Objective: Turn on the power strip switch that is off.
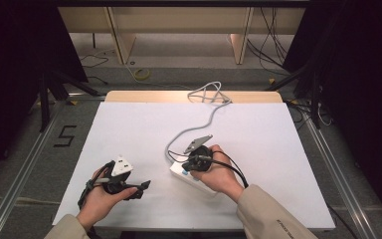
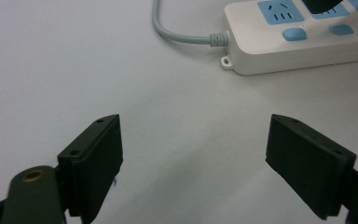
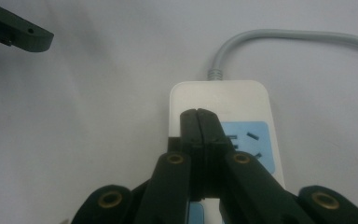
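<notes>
A white power strip with blue sockets and blue switches lies near the middle of the white table. Its grey cable leaves the far end. In the right gripper view my right gripper is shut with nothing between its jaws, and its tips sit over the strip beside the first socket. My left gripper is open and holds nothing. It hovers low over bare table, pointing at the strip's cable end. In the high view it is left of the strip.
The grey cable coils at the table's far edge. On the grey floor to the left there is a black "5" mark, with metal rails along both sides. Wooden furniture legs and a yellow cable coil lie beyond the table.
</notes>
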A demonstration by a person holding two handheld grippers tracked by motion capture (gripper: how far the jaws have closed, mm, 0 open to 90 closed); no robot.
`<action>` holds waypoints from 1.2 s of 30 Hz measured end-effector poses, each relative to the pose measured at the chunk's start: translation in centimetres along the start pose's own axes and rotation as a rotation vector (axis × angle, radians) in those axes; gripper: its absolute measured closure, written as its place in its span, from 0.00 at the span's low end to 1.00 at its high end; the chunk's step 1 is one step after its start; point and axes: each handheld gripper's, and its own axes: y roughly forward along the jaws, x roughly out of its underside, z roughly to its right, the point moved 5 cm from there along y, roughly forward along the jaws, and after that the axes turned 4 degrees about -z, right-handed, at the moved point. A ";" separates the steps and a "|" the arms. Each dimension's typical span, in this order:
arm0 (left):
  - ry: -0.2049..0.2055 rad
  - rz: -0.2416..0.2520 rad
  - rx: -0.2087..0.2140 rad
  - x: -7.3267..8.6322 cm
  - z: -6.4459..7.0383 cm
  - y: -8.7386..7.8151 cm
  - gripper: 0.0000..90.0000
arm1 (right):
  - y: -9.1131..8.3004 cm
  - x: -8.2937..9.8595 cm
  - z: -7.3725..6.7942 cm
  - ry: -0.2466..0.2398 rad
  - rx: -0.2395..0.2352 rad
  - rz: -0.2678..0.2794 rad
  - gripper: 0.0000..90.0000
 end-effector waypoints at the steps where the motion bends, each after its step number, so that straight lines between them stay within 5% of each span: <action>1: 0.000 0.000 0.000 0.0 0.0 0.0 0.20 | 0.0 0.0 0.0 0.005 0.001 -0.004 1.00; 36: 0.004 0.000 -0.001 0.0 0.0 0.0 0.20 | 1.2 -0.1 0.2 0.001 0.009 -0.058 1.00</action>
